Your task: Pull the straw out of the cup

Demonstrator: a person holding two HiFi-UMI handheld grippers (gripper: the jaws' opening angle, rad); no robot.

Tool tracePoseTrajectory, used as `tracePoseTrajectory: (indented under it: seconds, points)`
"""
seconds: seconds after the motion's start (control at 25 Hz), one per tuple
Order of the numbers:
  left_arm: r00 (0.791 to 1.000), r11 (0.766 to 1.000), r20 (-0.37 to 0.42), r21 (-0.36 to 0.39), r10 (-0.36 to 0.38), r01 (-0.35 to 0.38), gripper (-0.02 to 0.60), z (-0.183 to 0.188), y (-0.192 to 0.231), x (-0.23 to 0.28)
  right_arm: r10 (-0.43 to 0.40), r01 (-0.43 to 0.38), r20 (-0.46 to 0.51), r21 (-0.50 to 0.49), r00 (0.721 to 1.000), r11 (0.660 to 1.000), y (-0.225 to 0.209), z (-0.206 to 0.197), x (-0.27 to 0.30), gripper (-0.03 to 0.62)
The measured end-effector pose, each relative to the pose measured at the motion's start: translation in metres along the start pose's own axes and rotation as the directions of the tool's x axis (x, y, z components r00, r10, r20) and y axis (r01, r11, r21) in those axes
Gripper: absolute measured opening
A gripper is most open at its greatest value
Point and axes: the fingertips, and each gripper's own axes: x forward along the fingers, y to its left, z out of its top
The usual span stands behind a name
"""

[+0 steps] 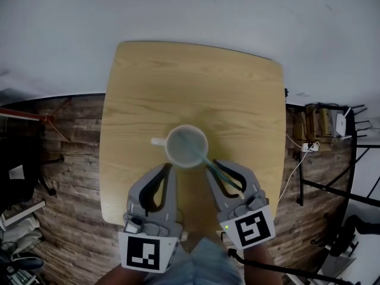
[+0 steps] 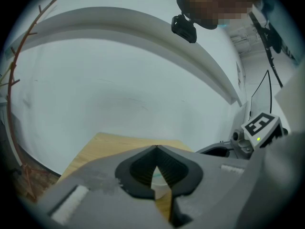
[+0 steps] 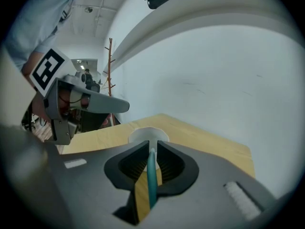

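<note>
My right gripper (image 3: 151,149) is clamped on the teal straw (image 3: 151,178), which leans out of the white cup (image 1: 170,136) in the middle of the table (image 1: 178,82); my left gripper (image 2: 156,148) is closed, empty, just beside the cup.

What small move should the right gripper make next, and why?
The right gripper looks closed on the teal straw, whose far end sits in the white cup. Probably draw it up and back along the straw's lean; the left gripper, shut, holds nothing.
</note>
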Motion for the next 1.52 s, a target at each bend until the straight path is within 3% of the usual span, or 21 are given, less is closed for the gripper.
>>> tracePoseTrajectory:
  seconds: [0.36,0.88,1.2,1.52]
  points:
    - [1.000,1.000,0.008,0.017,-0.011,0.011,0.020,0.005,-0.001,-0.001,-0.019,0.019,0.029,0.006,0.999,1.000,-0.001,0.009,-0.004,0.041]
    - [0.993,0.997,0.112,0.080,-0.027,0.018,0.018,0.036,-0.030,-0.036,-0.063,0.063,0.157,0.005,0.986,0.998,0.007,0.047,-0.052,0.040]
    - [0.982,0.989,0.187,0.147,-0.024,-0.004,0.020,0.064,-0.053,-0.065,-0.099,0.097,0.285,0.022,0.953,0.995,0.008,0.083,-0.101,0.039]
    - [0.951,0.977,0.308,0.209,-0.037,-0.030,0.020,0.109,-0.082,-0.087,-0.133,0.141,0.426,0.014,0.895,0.990,0.007,0.126,-0.150,0.038]
